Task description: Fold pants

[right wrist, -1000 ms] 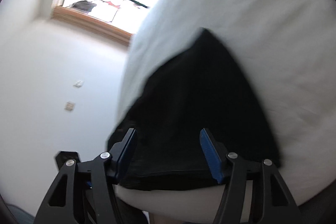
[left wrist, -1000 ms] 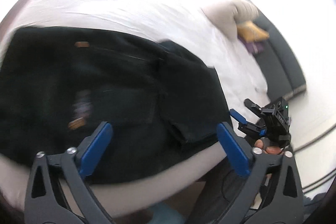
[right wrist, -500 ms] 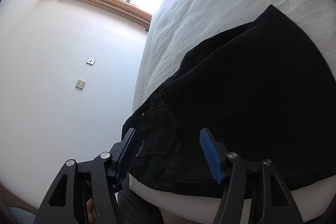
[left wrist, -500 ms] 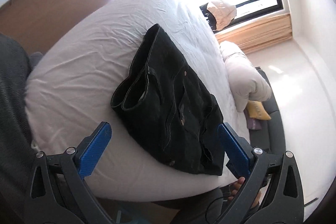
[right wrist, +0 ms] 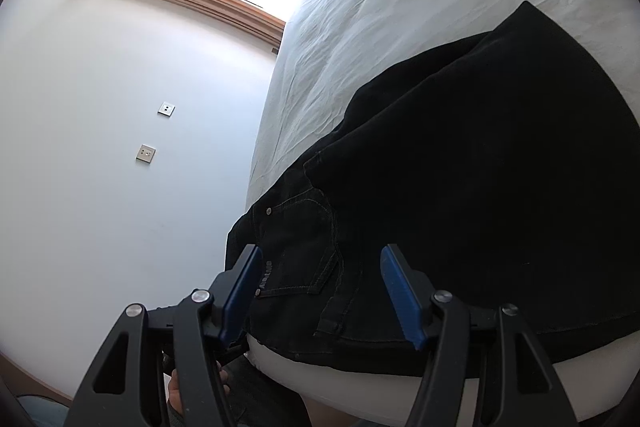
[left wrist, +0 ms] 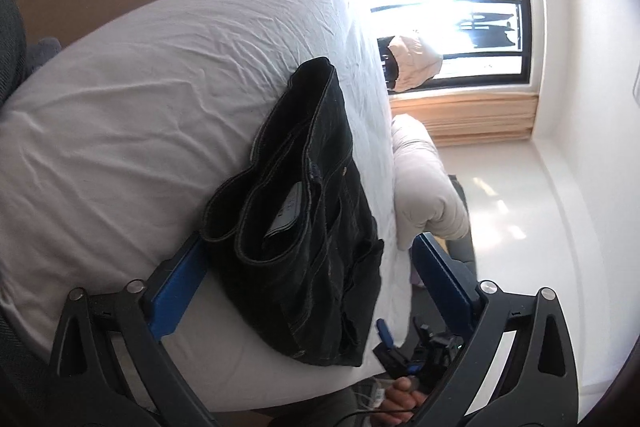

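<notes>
Left hand-held gripper (left wrist: 308, 267) wide, narrowing – black pants (left wrist: 312, 227) between, ungripped.

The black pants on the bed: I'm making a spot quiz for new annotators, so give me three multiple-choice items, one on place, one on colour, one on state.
1. Where do the pants lie?
A. on the floor
B. on the white bed near its edge
C. on the windowsill

2. What colour are the gripper pads?
A. blue
B. red
C. green

3. How do the left gripper jaws stand?
A. clamped on a pillow
B. shut and empty
C. open, either side of the pants

Answers: 1 B, white sheet surrounds the pants; 2 A, blue strips show on both grippers; 3 C, neither pad presses the fabric.
</notes>
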